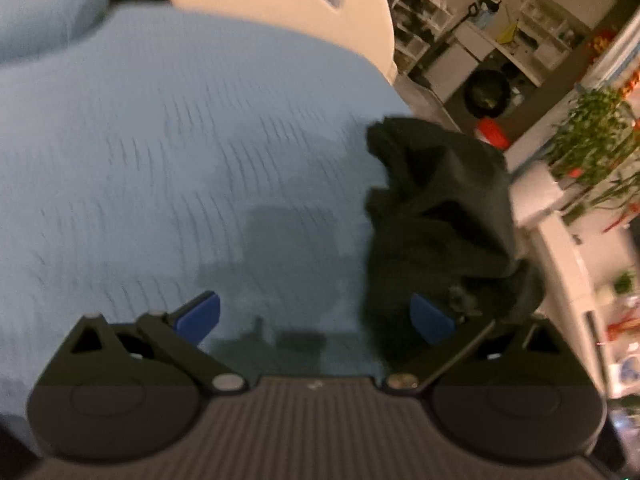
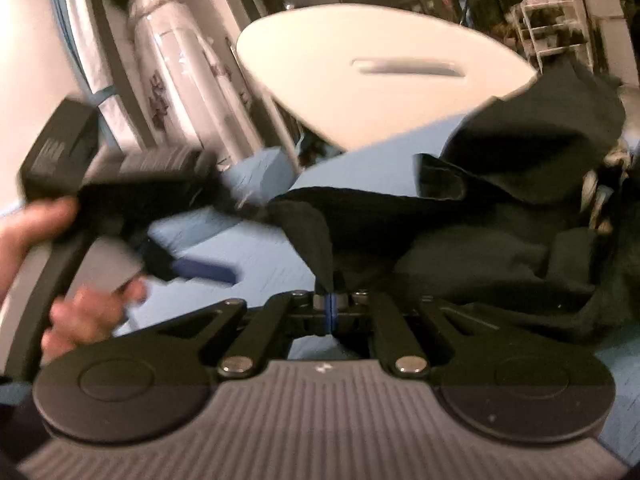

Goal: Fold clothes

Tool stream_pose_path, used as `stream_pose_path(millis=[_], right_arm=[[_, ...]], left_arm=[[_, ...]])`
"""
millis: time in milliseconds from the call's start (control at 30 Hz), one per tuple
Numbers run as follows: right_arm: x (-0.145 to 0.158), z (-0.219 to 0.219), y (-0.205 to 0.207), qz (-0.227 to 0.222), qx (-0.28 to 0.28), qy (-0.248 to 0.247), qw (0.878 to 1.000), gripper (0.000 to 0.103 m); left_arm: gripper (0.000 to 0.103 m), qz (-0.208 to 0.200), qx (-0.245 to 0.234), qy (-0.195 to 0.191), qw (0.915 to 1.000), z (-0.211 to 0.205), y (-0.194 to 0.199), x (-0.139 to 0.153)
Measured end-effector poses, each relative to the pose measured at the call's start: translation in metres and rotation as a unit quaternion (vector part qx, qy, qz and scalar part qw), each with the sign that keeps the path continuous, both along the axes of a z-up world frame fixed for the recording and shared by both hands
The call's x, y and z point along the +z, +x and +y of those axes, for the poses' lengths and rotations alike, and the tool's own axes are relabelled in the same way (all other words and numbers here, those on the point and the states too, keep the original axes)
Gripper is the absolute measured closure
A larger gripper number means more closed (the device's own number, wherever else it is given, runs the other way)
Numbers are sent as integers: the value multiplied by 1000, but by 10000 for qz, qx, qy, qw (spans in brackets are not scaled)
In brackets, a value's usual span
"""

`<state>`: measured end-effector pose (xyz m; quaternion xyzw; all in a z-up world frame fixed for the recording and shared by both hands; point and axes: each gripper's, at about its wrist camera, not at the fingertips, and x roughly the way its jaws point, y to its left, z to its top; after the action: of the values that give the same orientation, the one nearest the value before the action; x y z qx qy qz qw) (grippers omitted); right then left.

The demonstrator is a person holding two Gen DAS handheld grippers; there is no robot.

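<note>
The right gripper (image 2: 330,306) has its jaws closed on a corner of the dark garment (image 2: 460,232); a thin peak of the cloth rises from the pinch, so the fabric is stretched upward from there, while the rest lies crumpled to the right and far side. I judge that this corner is held so that the garment can be pulled out flat before any fold is made.

The left gripper (image 1: 316,314) has its jaws wide open with nothing between them. It points down at the bed (image 1: 160,140), and its right blue pad (image 1: 430,320) is just beside the near edge of the garment (whether it touches the cloth I cannot tell). In the right wrist view this gripper appears at the left, blurred, held by a hand (image 2: 76,304). Probably it is coming for a second corner, because one grip alone cannot spread the cloth.

The surface is a bed with a light blue ribbed cover, and a pillow (image 1: 48,12) in the same blue lies at the far left. At the far end stands a cream bed board (image 2: 380,92) with a slot handle. Beyond the bed the room is crowded: white shelves (image 1: 500,28), green plants (image 1: 592,132) and a tall white floor vase (image 2: 180,72) with a flower pattern.
</note>
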<state>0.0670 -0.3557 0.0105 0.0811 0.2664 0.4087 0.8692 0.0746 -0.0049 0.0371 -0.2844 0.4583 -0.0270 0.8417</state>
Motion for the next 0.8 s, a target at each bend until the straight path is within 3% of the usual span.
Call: stream_pose_path(millis=[100,233,300,333,367,400,500,533,567,633,667,700,800], right_arm=[[12,27,-38,-775,1143,-390,9897,98],[19,40,-58,-929,1936,-475,9755,98],[23,46,-67,-846,2241,-470,9697,98],[25,48,-71,-805,2393,-467,9665,98],[26,50,-75,-784,2504,-477,9638,98],[24,49,-77,-799,2537,-526,9625,97],[13,41,-83,-715,2570,-662,9615,92],[10,36,-80,-605,2525,-676,9633,87],[6,26,-77,-511,2456,-662,9658,75],[9,10,-58,-206,2018,-577,9775,63],[13,6,-48,-167,1855,-528,9811,58],[14,-7,-38,-110,1455,-424,9884,56],[14,-27,-19,32,462,-243,9986,51]], left_arm=[[1,272,-294,-327,9987,-2,10,-17],[1,323,-403,-208,9984,-7,24,-26],[11,609,-860,147,9943,-14,39,-33],[35,802,-1079,367,9902,-18,46,-38],[86,924,-1174,559,9872,-19,50,-43],[100,971,-1182,649,9861,-18,50,-45],[99,682,-675,1223,9878,10,47,-45],[99,568,-480,1369,9878,20,44,-42],[99,454,-284,1515,9870,31,41,-39],[99,123,660,1474,9868,82,23,-22],[99,-77,1255,1586,9793,109,9,-10],[99,-269,1921,1778,9648,136,-7,0],[99,-536,3447,2180,9115,193,-47,17]])
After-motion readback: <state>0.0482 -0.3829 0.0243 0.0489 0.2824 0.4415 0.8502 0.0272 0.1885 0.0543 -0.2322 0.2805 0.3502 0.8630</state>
